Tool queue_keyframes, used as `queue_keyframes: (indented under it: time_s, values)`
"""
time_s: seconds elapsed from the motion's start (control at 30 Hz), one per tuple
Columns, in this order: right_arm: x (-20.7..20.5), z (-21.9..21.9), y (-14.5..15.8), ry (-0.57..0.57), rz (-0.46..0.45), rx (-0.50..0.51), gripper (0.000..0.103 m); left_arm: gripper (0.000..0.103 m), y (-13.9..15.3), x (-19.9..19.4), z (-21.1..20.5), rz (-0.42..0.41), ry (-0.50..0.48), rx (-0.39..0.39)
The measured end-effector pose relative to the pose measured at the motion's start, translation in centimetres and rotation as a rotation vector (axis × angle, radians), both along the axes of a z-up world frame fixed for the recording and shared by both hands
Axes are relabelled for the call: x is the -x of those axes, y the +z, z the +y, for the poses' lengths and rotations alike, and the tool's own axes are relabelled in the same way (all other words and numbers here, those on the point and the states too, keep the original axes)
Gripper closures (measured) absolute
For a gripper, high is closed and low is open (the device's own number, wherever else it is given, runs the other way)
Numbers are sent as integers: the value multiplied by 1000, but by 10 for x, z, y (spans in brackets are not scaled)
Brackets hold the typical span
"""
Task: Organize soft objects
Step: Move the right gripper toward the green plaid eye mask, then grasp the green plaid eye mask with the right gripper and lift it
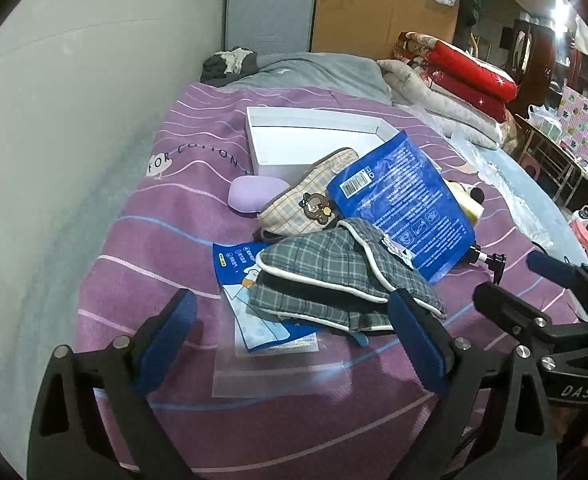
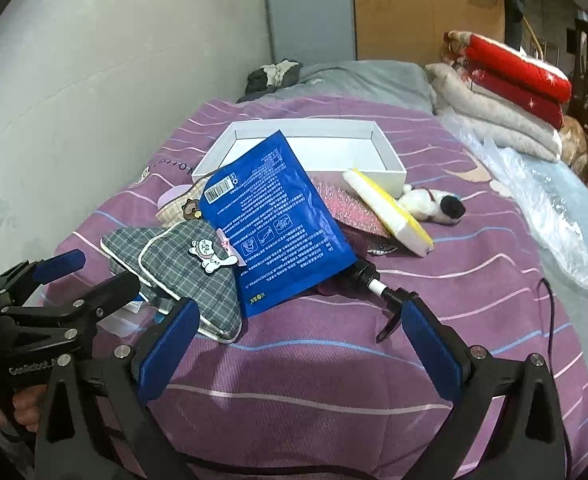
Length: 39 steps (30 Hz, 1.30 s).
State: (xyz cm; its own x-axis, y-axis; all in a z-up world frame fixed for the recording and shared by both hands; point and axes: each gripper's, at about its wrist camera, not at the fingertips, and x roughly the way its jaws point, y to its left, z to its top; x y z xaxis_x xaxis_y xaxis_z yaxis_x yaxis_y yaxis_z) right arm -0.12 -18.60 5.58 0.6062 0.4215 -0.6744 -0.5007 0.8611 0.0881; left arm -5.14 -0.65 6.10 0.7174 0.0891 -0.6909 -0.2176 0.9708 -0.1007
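Observation:
A pile lies on the purple bedspread: a grey plaid pouch (image 1: pixel 334 276) (image 2: pixel 182 264), a beige plaid pouch with a bear badge (image 1: pixel 306 196), a blue printed bag (image 1: pixel 406 200) (image 2: pixel 278 220), a lilac soft pad (image 1: pixel 254 194), a yellow-white pack (image 2: pixel 390 212) and a small white plush (image 2: pixel 434 204). An open white box (image 1: pixel 294 140) (image 2: pixel 310 152) stands behind them. My left gripper (image 1: pixel 294 332) is open and empty just in front of the grey pouch. My right gripper (image 2: pixel 302 344) is open and empty near the bag's lower edge.
A small blue packet in clear plastic (image 1: pixel 266 320) lies under the grey pouch. A black spray nozzle (image 2: pixel 378 284) pokes from under the blue bag. Folded red quilts (image 2: pixel 514 76) and clear plastic sheeting (image 2: pixel 542 208) lie to the right. A wall (image 1: pixel 74 120) runs along the left.

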Motion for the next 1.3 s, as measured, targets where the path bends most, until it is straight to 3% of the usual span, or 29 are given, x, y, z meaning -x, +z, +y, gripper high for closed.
queue_keyframes:
  time_s: [0.1, 0.33, 0.43, 0.5, 0.7, 1.17, 1.3]
  values:
    - [4, -3, 6, -23, -47, -1, 2, 7, 2, 4, -2, 0, 0, -8]
    - [3, 3, 2, 13, -22, 9, 2, 18, 6, 8, -3, 1, -6, -13]
    - [4, 7, 2, 42, -12, -5, 3, 18, 5, 7, -1, -2, -6, -3]
    - [5, 7, 3, 44, -13, -4, 12, 18, 4, 7, 1, -5, -4, 3]
    - [0, 9, 0, 39, 17, 17, 20, 18, 4, 8, 4, -17, -1, 23]
    - [-9, 11, 5, 105, 57, -39, 20, 18, -1, 6, 17, -8, 2, 111]
    - [-17, 13, 7, 138, 111, -76, 28, 18, 0, 9, 23, -27, 9, 148]
